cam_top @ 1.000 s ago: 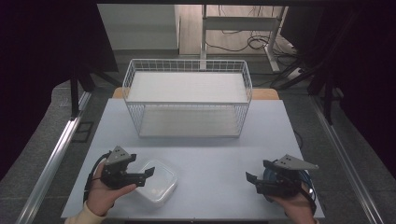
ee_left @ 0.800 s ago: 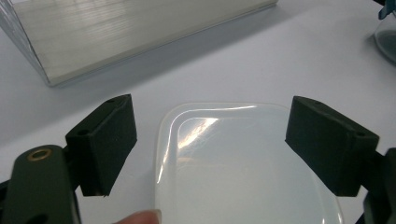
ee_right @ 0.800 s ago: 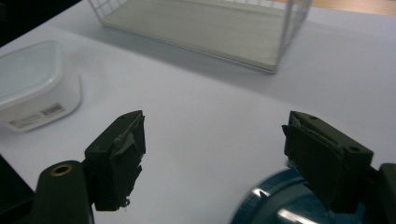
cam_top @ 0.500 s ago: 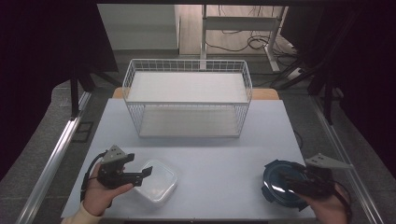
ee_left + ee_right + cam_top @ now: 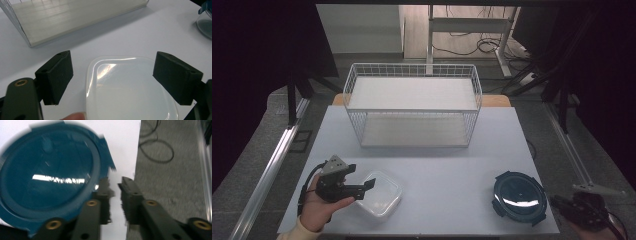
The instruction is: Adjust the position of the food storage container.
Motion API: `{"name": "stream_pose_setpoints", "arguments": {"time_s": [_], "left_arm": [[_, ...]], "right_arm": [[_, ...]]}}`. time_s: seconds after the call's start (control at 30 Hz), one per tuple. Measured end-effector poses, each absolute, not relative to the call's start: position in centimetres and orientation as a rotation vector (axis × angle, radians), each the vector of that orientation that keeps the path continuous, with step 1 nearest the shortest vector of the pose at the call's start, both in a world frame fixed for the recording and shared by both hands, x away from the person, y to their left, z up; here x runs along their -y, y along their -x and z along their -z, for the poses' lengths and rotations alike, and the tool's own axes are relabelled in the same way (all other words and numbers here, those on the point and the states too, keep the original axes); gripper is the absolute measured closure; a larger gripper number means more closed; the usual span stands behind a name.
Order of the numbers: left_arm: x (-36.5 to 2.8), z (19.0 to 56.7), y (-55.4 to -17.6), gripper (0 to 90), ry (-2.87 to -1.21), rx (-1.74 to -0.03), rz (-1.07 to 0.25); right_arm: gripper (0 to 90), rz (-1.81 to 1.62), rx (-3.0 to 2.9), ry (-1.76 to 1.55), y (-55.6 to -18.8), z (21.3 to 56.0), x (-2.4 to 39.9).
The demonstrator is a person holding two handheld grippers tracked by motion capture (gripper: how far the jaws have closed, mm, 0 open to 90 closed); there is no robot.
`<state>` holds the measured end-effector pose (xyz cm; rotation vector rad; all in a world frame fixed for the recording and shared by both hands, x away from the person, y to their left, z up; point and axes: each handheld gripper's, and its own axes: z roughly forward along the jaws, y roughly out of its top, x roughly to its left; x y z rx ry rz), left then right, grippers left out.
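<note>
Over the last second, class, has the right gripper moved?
Yes. The right gripper has pulled back toward the table's near right corner, off its edge, leaving the blue lid uncovered on the table.

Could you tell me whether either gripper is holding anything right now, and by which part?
Nothing is held. The left gripper stands open around the clear lid; the right gripper is nearly closed beside the blue lid.

- Basket (image 5: 412,80): thin white metal wire.
- Square lid (image 5: 127,87): milky, translucent plastic, smooth and glossy.
- Round lid (image 5: 50,180): blue plastic rim, shiny clear centre.
- Counter (image 5: 442,165): smooth, matt white.
- Left tool (image 5: 120,75): matt black pads.
</note>
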<state>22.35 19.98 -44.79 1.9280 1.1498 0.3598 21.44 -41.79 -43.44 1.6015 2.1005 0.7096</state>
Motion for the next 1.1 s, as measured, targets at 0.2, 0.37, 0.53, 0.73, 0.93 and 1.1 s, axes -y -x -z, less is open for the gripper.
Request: {"name": "stream_pose_setpoints", "arguments": {"time_s": [0.2, 0.37, 0.53, 0.73, 0.93, 1.1], "left_arm": [[-19.9, 45.2, -22.5, 16.4, -1.939, -1.154, -0.356], [-19.7, 45.2, -22.5, 16.4, -1.943, -1.152, -0.359], [-19.6, 45.3, -22.5, 16.3, -1.949, -1.151, -0.358], [-19.4, 45.2, -22.4, 16.4, -1.948, -1.148, -0.359], [-19.5, 45.2, -22.4, 16.4, -1.944, -1.150, -0.358], [-19.6, 45.3, -22.5, 16.4, -1.944, -1.152, -0.356]], "right_arm": [[89.2, -0.678, -2.180, -1.645, -22.0, 45.9, 42.2], [89.4, -0.641, -2.247, -1.636, -22.3, 46.7, 41.2], [89.5, -0.628, -2.267, -1.632, -22.2, 47.0, 40.8], [89.5, -0.646, -2.317, -1.579, -22.2, 46.5, 39.5], [89.4, -0.659, -2.388, -1.510, -22.2, 46.6, 37.3], [89.4, -0.687, -2.432, -1.467, -22.7, 46.6, 35.8]]}}
